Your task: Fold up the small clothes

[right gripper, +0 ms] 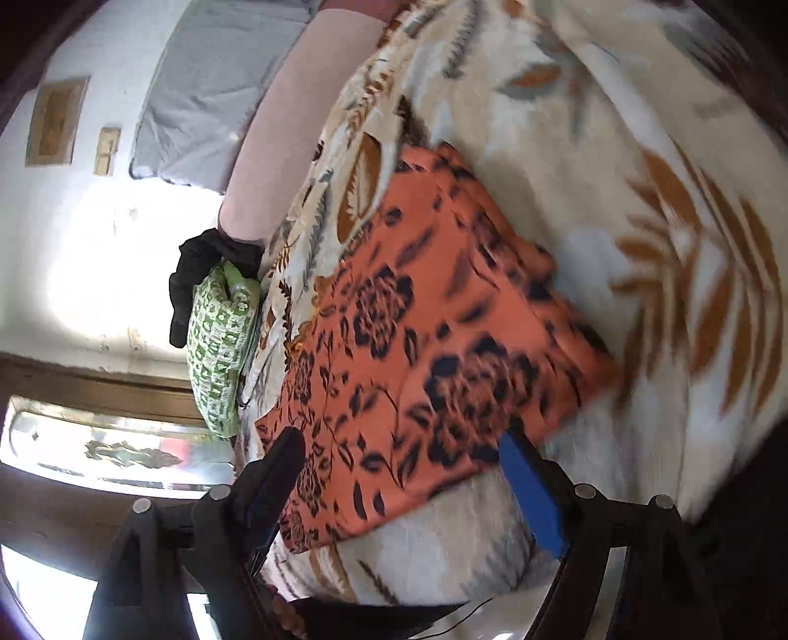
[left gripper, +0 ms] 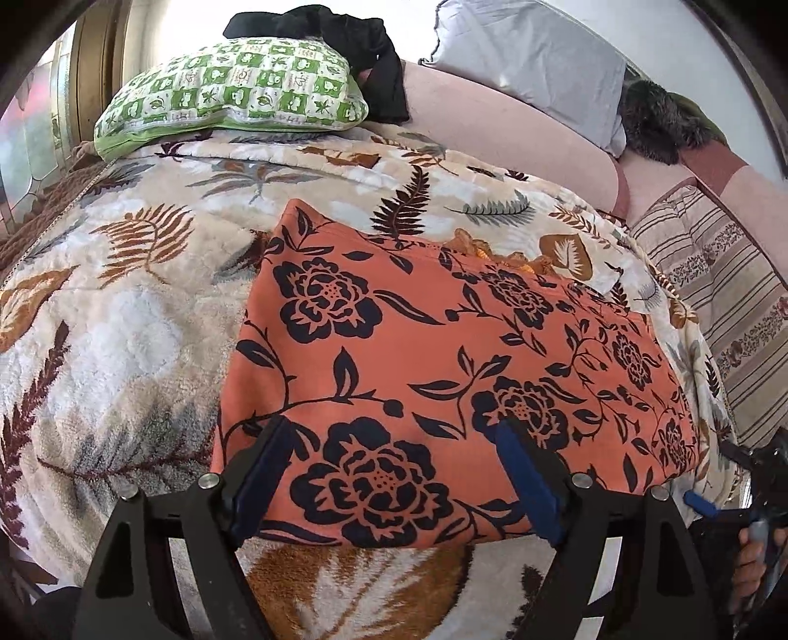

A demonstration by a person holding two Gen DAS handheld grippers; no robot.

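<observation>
An orange cloth with black flowers [left gripper: 443, 344] lies folded into a flat rectangle on a leaf-patterned fleece blanket [left gripper: 123, 320]. My left gripper [left gripper: 389, 435] hovers over the cloth's near edge, fingers spread wide and open, with nothing pinched. In the right wrist view, which is tilted and blurred, the same cloth [right gripper: 423, 344] lies on the blanket [right gripper: 640, 197]. My right gripper [right gripper: 399, 445] is open above the cloth's near side. One blue pad of the right gripper [left gripper: 699, 503] and the hand holding it show at the lower right edge of the left wrist view.
A green checked pillow [left gripper: 231, 93] with a black garment [left gripper: 344, 44] on it lies at the far end. A pink bolster [left gripper: 507, 133], a grey pillow [left gripper: 537, 64] and a striped cushion [left gripper: 719, 305] line the far and right sides. A window [right gripper: 108, 453] shows at the left.
</observation>
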